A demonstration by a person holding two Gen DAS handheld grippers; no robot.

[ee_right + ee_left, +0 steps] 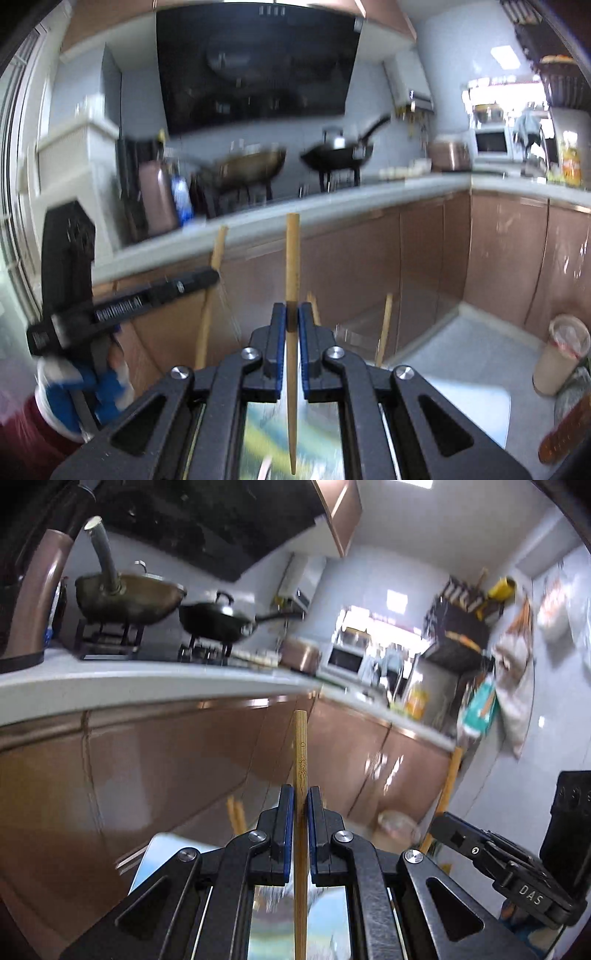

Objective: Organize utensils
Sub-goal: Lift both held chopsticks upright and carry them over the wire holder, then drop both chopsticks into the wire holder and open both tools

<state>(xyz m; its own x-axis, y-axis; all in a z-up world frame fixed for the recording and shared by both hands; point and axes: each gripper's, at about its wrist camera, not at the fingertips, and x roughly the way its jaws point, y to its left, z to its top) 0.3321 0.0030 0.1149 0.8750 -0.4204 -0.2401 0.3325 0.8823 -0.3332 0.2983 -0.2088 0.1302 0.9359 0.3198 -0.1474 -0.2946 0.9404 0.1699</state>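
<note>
The left gripper (pixel 301 794) is pinching a bamboo chopstick (pixel 300 753) between its blue pads (pixel 289 830), its jaws closed down to the width of the stick. The chopstick is standing nearly upright through the jaws: its blunt upper end is sticking up above the fingertips in front of the brown cabinet doors (pixel 166 760), and the rest is running down between the fingers toward the camera.

The right gripper (pixel 292 314) is clamping a second chopstick (pixel 291 258) the same way, jaws squeezed tight on it. This stick is also standing close to vertical, its thick end rising above the fingertips as far as the edge of the white counter (pixel 332 199), and its thin pointed tip hanging below, near the bottom of the right wrist view.

In that view the left gripper (pixel 207 277) is showing off to the left, blurred, with its chopstick (pixel 218 247) poking up beside it. In the left wrist view the right gripper (pixel 448 830) is sitting at the lower right.

Behind both, on the counter, a brass-coloured wok (pixel 129 598) and a black wok (pixel 218 622) are sitting on stove stands.
</note>
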